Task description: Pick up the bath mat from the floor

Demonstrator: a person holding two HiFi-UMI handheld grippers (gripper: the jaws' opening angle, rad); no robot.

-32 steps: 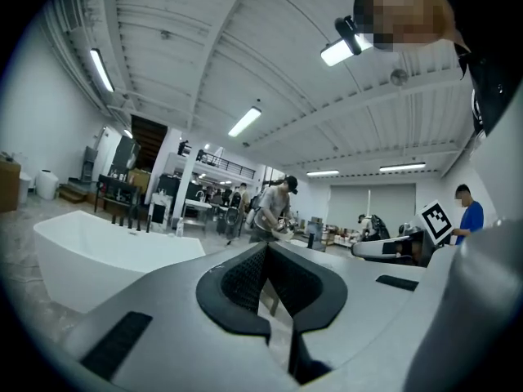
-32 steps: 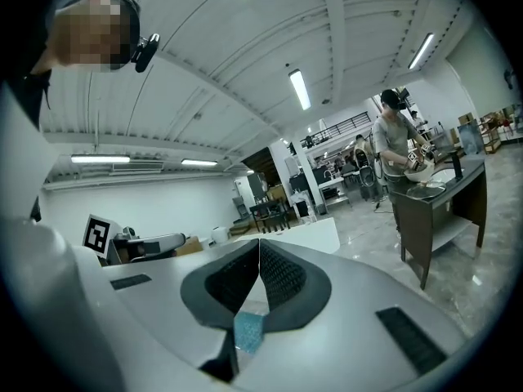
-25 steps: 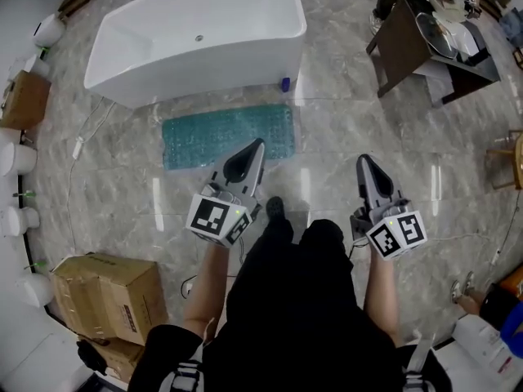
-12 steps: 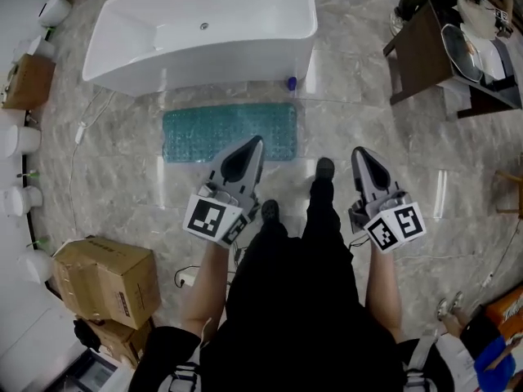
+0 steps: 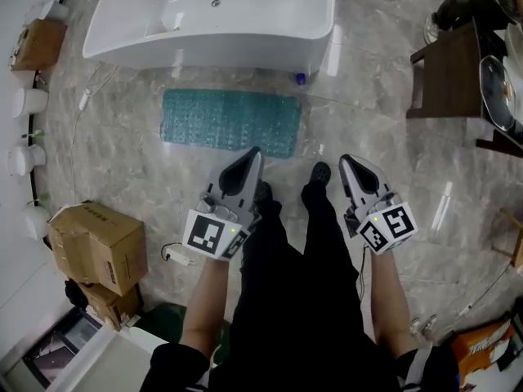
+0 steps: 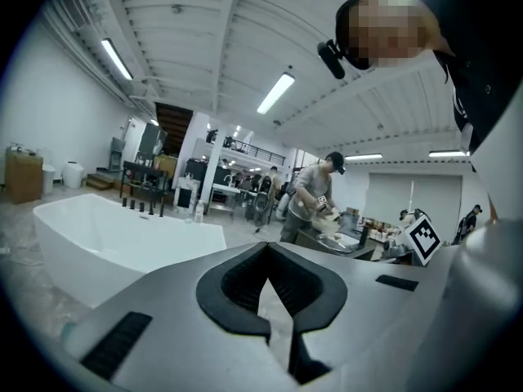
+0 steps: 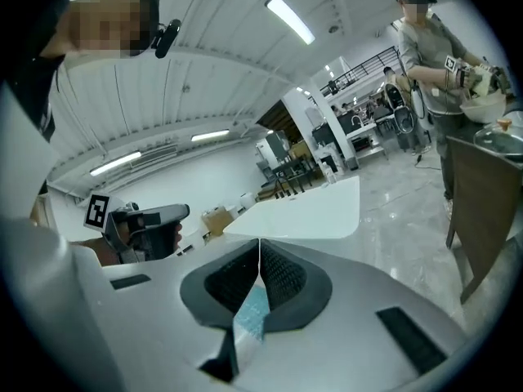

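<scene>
Closer now than in the earlier frame, the bath mat [image 5: 230, 122] lies flat on the floor [image 5: 368, 96], just beside the bathtub [image 5: 212, 23]. Left gripper [image 5: 254, 151] and right gripper [image 5: 346, 161]: both sets of jaws fully closed, holding nothing, 2 tips pointing toward the mat's near edge.

The left claw [image 5: 254, 151] tip covers the bath mat's [image 5: 229, 121] near edge.

Teal bath mat [image 5: 230, 122] – flat on the floor, beside the bathtub [image 5: 214, 19].
</scene>
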